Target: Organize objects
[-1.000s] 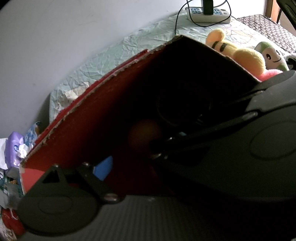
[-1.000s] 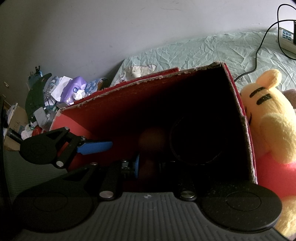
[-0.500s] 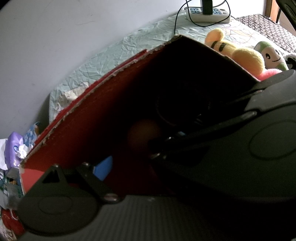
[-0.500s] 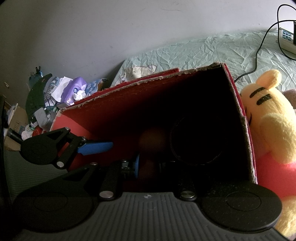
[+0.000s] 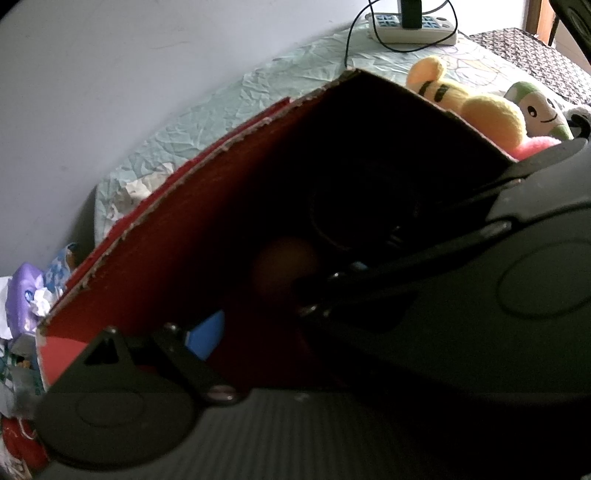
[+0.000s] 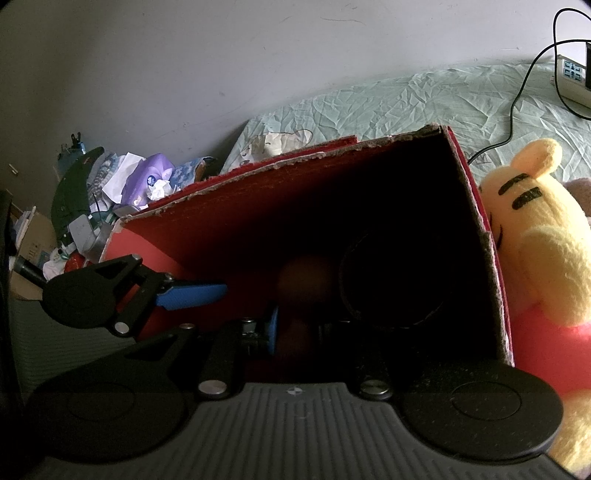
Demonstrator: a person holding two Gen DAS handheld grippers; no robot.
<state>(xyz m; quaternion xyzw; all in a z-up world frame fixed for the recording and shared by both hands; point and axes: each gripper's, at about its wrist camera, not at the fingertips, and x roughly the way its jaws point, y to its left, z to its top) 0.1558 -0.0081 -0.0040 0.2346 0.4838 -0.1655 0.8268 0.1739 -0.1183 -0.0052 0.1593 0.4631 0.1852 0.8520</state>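
A red cardboard box (image 6: 258, 206) lies on its side on the bed, its open mouth towards both cameras. Deep in its dark inside sit a dull brown ball (image 6: 303, 280) and a black round object (image 6: 391, 280). My right gripper (image 6: 297, 328) reaches into the box just short of the ball; its blue left pad (image 6: 273, 325) shows, its other finger is lost in shadow. My left gripper (image 5: 266, 332) is at the box's left side, its blue-padded finger (image 5: 205, 332) spread far left, with nothing seen against it. The right gripper's body (image 5: 480, 295) hides the left gripper's other finger.
A yellow plush bear (image 6: 543, 236) leans against the box's right wall, with a white and green plush (image 5: 539, 107) behind it. A power strip (image 5: 410, 22) with a black cable lies on the pale green sheet. Tissues and clutter (image 6: 147, 181) pile up at the left by the wall.
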